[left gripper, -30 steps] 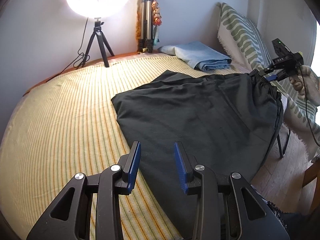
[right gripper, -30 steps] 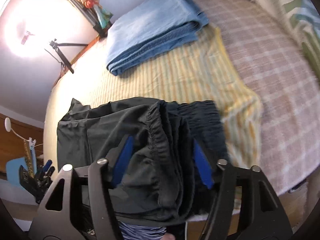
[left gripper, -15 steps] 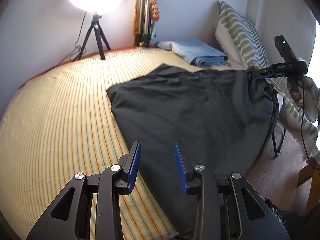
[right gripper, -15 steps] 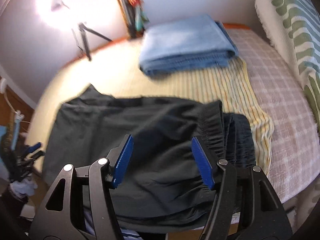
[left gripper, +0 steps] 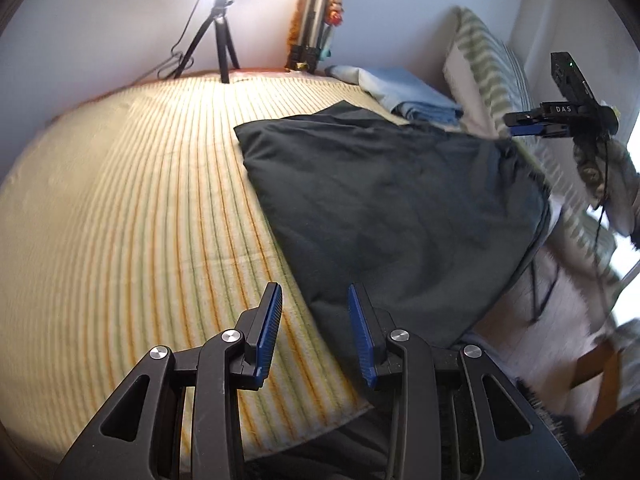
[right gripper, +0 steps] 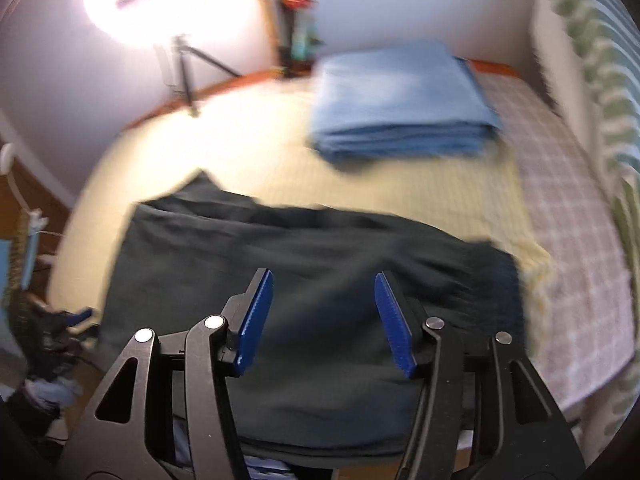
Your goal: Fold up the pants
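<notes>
Dark grey pants lie spread flat on the striped bed cover, one side hanging over the bed's edge. They also fill the lower middle of the right wrist view, which is blurred. My left gripper is open and empty, just above the pants' near corner. My right gripper is open and empty above the waistband end; it also shows in the left wrist view at the far right, raised off the cloth.
A folded blue garment lies at the far end of the bed, also in the right wrist view. A green-patterned pillow leans at the far right. A ring light tripod stands by the wall.
My right gripper has let go of the pants' waistband and lifted away; the pants now lie flat. My left gripper stayed open and shifted slightly left.
</notes>
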`<state>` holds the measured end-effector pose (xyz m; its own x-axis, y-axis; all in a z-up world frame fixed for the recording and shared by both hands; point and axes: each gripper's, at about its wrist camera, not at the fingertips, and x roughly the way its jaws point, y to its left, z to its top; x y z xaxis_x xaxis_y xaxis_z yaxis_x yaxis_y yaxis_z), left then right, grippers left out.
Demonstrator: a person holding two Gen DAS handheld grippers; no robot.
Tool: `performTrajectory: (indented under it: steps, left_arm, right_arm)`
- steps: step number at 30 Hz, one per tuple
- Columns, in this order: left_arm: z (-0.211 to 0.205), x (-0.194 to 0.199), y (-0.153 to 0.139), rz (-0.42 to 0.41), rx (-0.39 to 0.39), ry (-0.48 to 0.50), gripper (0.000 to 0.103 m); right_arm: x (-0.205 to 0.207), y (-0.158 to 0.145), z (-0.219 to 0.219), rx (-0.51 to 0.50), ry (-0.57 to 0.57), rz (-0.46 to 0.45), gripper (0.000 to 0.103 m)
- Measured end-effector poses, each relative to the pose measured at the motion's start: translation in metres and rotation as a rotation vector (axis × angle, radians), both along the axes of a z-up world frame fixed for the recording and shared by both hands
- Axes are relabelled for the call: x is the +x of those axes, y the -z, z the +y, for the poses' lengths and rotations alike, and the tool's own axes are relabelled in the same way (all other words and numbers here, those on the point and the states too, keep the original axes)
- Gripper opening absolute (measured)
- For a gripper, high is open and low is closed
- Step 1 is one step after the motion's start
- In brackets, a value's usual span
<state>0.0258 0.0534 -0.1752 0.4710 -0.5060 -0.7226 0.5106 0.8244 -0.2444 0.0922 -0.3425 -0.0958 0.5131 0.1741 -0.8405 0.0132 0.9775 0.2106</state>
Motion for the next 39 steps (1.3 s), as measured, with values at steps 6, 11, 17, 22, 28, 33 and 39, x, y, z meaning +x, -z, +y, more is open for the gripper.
performTrajectory:
  steps: [6, 11, 17, 22, 28, 33, 39]
  left_arm:
    - [0.009, 0.011, 0.014, 0.191, -0.202, -0.086, 0.033]
    - [0.008, 0.013, 0.017, 0.213, -0.279, -0.118, 0.033]
    - [0.003, 0.010, 0.017, 0.189, -0.285, -0.116, 0.032]
    - [0.001, 0.004, 0.012, 0.143, -0.286, -0.096, 0.030]
    - [-0.017, -0.001, 0.002, 0.070, -0.292, -0.033, 0.025]
    - [-0.029, -0.001, -0.002, 0.046, -0.301, -0.010, 0.025]
    - [-0.037, -0.004, -0.002, 0.036, -0.292, -0.003, 0.025]
  right_arm:
    - [0.034, -0.015, 0.093, 0.068, -0.174, 0.000, 0.056]
    - [0.063, -0.008, 0.171, 0.069, -0.290, 0.038, 0.059]
    - [0.104, 0.020, 0.247, 0.068, -0.374, 0.133, 0.059]
    - [0.127, 0.048, 0.292, 0.025, -0.392, 0.223, 0.059]
    - [0.146, 0.077, 0.326, -0.118, -0.379, 0.309, 0.059]
    - [0.152, 0.091, 0.347, -0.295, -0.381, 0.328, 0.059]
    - [0.147, 0.103, 0.367, -0.429, -0.449, 0.348, 0.059]
